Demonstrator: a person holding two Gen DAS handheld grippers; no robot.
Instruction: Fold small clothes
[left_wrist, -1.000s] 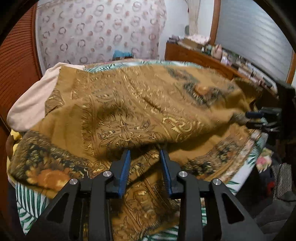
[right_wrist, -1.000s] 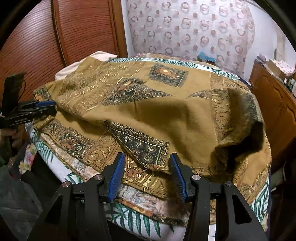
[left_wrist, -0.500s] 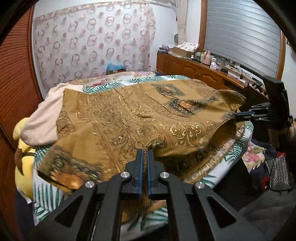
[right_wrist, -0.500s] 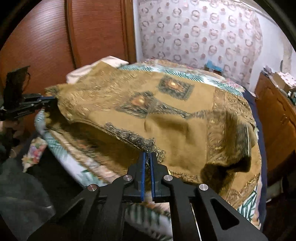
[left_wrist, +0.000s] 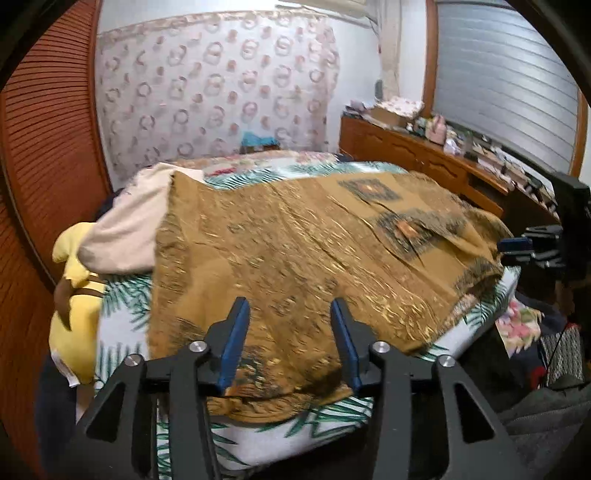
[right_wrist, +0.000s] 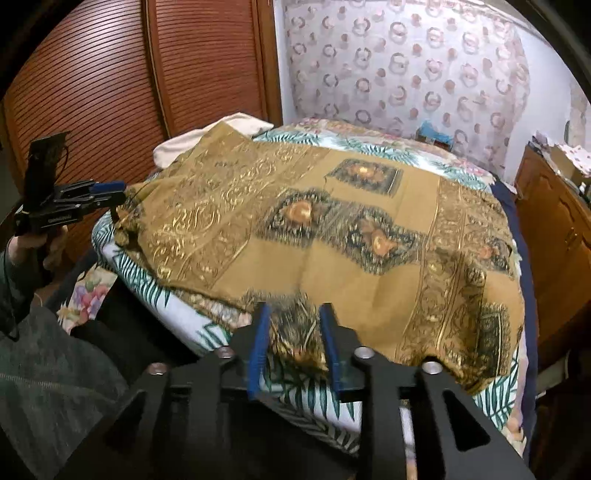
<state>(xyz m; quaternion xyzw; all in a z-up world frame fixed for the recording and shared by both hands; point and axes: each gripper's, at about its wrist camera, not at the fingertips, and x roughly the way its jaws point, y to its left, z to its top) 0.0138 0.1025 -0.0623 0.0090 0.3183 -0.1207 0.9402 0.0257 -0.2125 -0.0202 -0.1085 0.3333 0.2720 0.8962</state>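
Observation:
A brown cloth (left_wrist: 314, 251) with gold and dark patterns lies spread and doubled over on the bed (left_wrist: 258, 439). My left gripper (left_wrist: 290, 332) hovers above its near edge with its jaws opening; the fabric lies below the blue pads (left_wrist: 232, 347), which do not press on it. In the right wrist view the same cloth (right_wrist: 332, 240) fills the bed, and my right gripper (right_wrist: 293, 332) is also opening, a dark corner of the fabric loose between its fingers. Each gripper shows in the other's view: right gripper (left_wrist: 517, 247), left gripper (right_wrist: 110, 192).
A cream garment (left_wrist: 129, 229) and a yellow plush toy (left_wrist: 74, 295) lie at the bed's left side. A wooden dresser (left_wrist: 424, 158) with clutter runs along the right wall. Slatted wooden doors (right_wrist: 110, 92) stand at the left. A person's hand (right_wrist: 33, 247) holds the left gripper.
Both grippers shut on the cloth's near edge half a second ago and have now opened. The lifted fabric has dropped flat, and both grippers have drawn back and up.

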